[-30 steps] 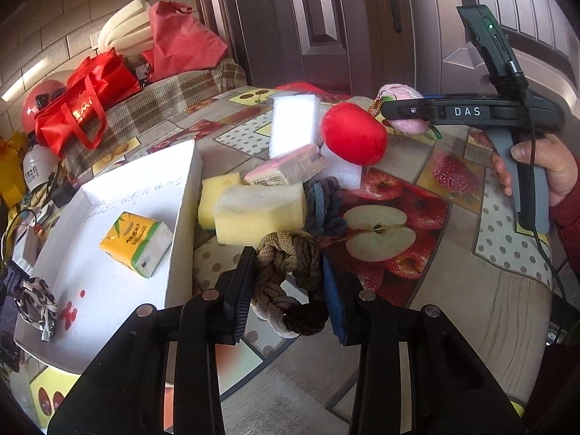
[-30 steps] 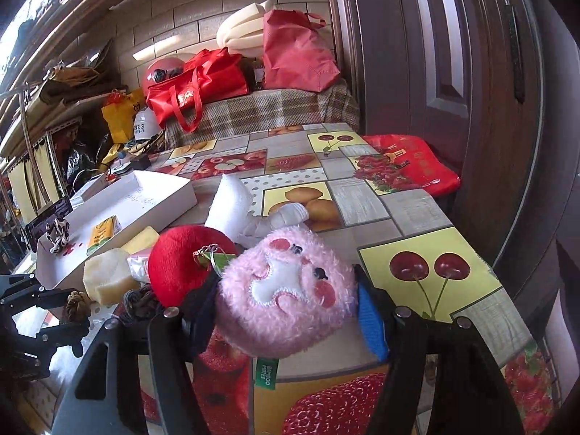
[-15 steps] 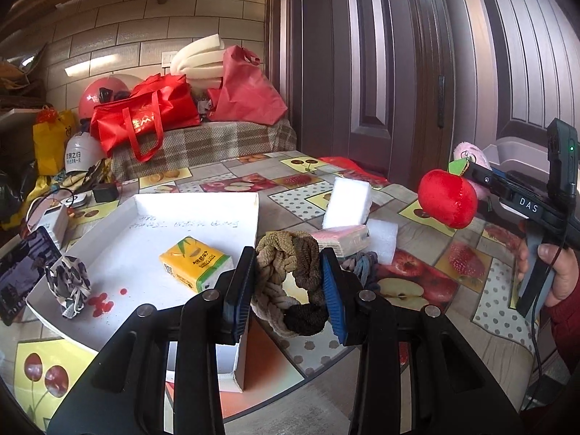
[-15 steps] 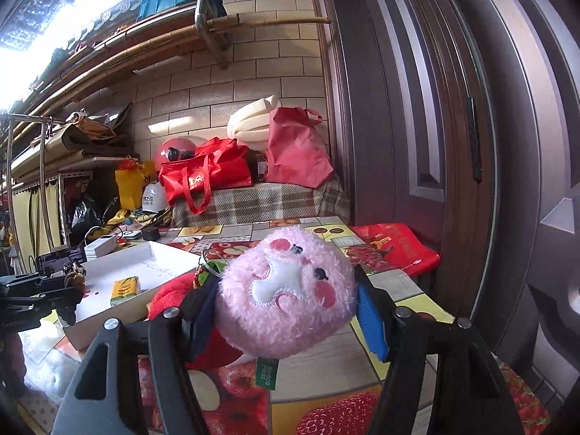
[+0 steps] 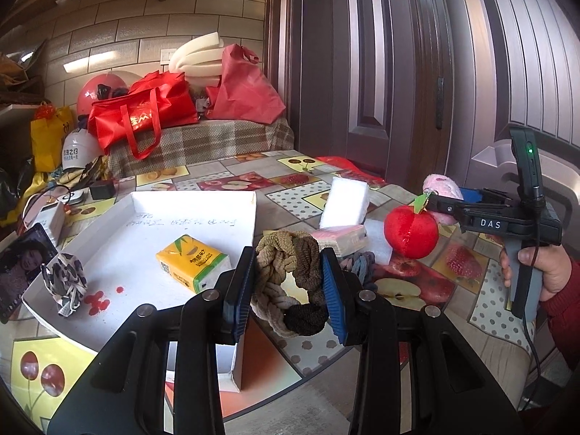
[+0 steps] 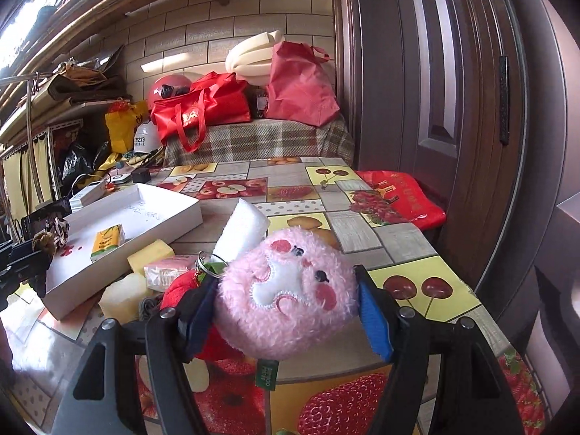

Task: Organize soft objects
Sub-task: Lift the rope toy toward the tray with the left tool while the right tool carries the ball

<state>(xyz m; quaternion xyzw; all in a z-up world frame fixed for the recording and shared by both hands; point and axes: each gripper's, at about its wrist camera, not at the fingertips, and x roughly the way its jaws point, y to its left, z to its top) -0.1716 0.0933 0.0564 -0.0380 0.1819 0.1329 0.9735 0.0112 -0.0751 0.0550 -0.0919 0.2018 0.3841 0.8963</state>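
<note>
Both my grippers have lifted since before, left gripper clenching the squishy, light braided scrunchie mid-loop, right gripper squeezing the pink plush, red apple plush dangling.

A braided scrunchie in tan, cream and dark brown hung clamped between two blue pads, raised above the near corner of the white tray. Inside the tray lay a yellow tissue pack and a black-and-white patterned scrunchie, well apart. A pink plush face was pinched between blue pads, tilted, with a red plush apple dangling from its keyring. On the table sat a white sponge leaning upright, a pink tissue pack, yellow sponges and a grey-blue scrunchie.
</note>
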